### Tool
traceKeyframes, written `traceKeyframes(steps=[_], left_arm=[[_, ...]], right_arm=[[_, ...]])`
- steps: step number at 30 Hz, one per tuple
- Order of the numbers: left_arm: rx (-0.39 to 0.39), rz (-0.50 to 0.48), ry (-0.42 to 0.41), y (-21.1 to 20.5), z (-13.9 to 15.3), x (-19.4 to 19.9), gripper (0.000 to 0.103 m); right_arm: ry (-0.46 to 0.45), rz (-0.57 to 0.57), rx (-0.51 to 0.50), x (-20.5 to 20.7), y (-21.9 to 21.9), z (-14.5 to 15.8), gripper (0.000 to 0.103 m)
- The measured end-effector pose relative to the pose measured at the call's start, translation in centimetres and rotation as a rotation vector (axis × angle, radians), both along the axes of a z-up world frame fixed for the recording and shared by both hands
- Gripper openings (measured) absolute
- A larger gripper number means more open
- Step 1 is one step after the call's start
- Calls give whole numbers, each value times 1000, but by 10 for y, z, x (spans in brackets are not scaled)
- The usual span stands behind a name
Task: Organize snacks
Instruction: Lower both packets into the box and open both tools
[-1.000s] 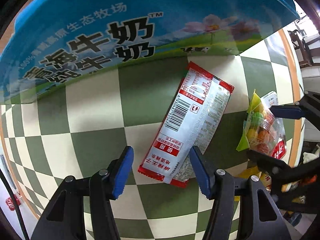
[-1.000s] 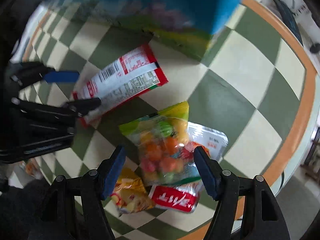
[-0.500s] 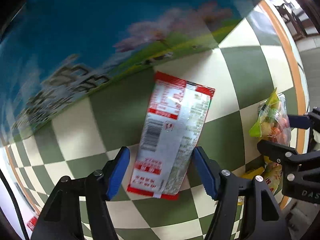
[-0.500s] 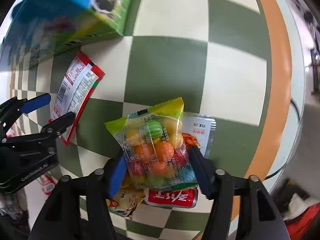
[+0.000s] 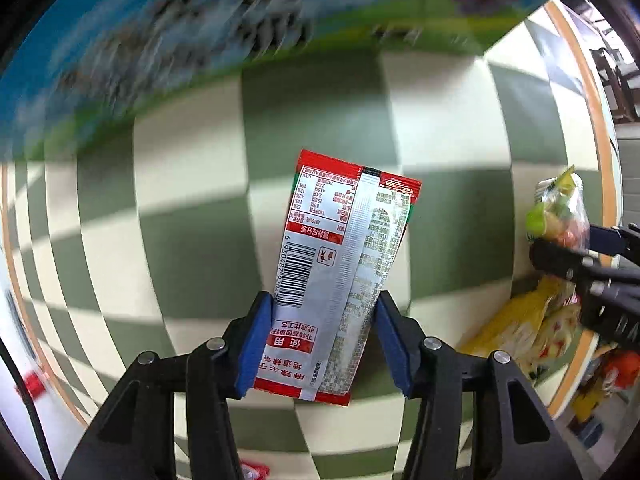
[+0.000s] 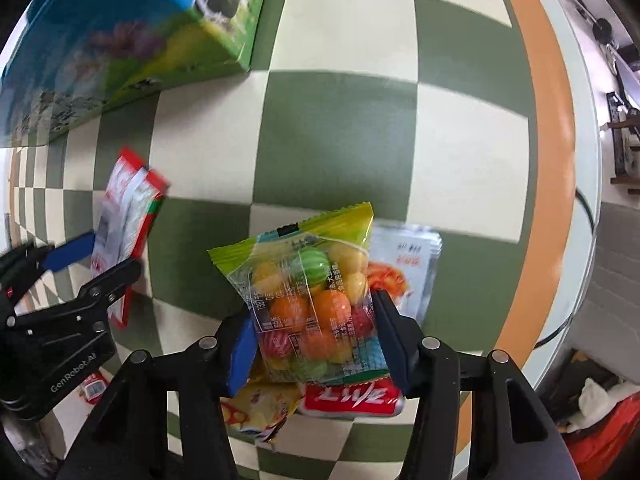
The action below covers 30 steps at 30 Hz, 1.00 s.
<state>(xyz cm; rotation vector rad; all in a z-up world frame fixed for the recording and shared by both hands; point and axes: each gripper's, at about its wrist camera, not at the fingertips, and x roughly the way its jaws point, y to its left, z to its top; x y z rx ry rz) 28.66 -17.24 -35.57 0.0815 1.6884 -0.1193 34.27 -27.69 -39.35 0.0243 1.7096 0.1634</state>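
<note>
A red-and-silver snack packet (image 5: 340,248) lies on the green-and-cream checkered table (image 5: 192,208). My left gripper (image 5: 324,344) points down at it, its jaws closing, and the blue pads (image 5: 256,340) touch the packet's two long sides near its lower end. The right wrist view shows a clear bag of coloured candy balls (image 6: 312,292) with a yellow-green top. My right gripper (image 6: 316,344) is closing on it, both pads against the bag's sides. Each gripper also shows at the edge of the other's view: the left gripper (image 6: 96,266) on its packet (image 6: 124,216), the right gripper (image 5: 576,246) on the candy bag (image 5: 560,216).
A large blue-and-green milk carton box (image 6: 120,40) stands at the far side of the table. Under the candy bag lie a yellow packet (image 6: 256,412), a red packet (image 6: 352,398) and a silvery white packet (image 6: 408,264). The table's orange rim (image 6: 536,160) runs close on the right.
Both pairs of jaws have narrowed onto their packets. The red-and-silver packet now sits straighter between the left pads. The right wrist has rolled, so the box swung to its upper left.
</note>
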Motion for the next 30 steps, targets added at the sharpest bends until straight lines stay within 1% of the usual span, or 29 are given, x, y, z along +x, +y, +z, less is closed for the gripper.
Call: traceKeyframes(steps=[2, 3, 5, 6, 7, 9, 11, 12, 13, 15, 16, 17, 20, 21, 22, 23, 27, 29, 30], left_arm=[[1, 13, 24, 6, -7, -9, 55], [-7, 5, 17, 6, -9, -12, 59], [14, -38, 5, 0, -9, -13, 61], [23, -53, -2, -2, -13, -23, 61], [26, -58, -8, -4, -13, -22, 62], [14, -37, -5, -5, -14, -26, 57], [12, -19, -10, -7, -11, -26, 51], [12, -14, -12, -6, -13, -24, 50], [13, -6, -18, -8, -12, -23, 47], [4, 4, -30, -7, -6, -29, 45], [-1, 8, -34, -4, -6, -40, 45], [-7, 12, -36, 15, 3, -49, 45], [-17, 17, -55, 20, 15, -50, 44], [-20, 16, -61, 21, 28, -48, 44], [-30, 20, -68, 22, 33, -49, 44], [-37, 18, -72, 22, 38, -49, 44], [-71, 28, -101, 32, 70, -48, 44], [-95, 40, -115, 44, 78, -38, 44], [-106, 44, -123, 49, 87, -36, 44]], right_arm=[[42, -22, 40, -1, 1, -1, 59], [54, -34, 56, 2, 0, -1, 60], [69, -51, 61, 7, -1, -1, 65], [79, -54, 66, 11, 1, -1, 70], [84, -56, 66, 15, 3, -3, 72], [89, -55, 53, 20, 6, -3, 72], [80, -15, 21, 23, 16, -5, 72], [66, 6, 1, 22, 27, -14, 71], [55, 16, -15, 20, 34, -16, 64], [10, 47, -75, 21, 41, -12, 54], [-1, 42, -72, 21, 43, -10, 53], [-3, 16, -54, 20, 44, -10, 53], [-16, -37, -24, 21, 40, -7, 52], [-16, -51, -11, 20, 38, -5, 52], [-15, -65, 4, 19, 34, -3, 52], [-17, -73, 14, 15, 23, 1, 52], [-45, -101, 57, 13, 16, 17, 52], [-56, -112, 75, 13, -1, 36, 52], [-66, -122, 91, 14, -2, 43, 52]])
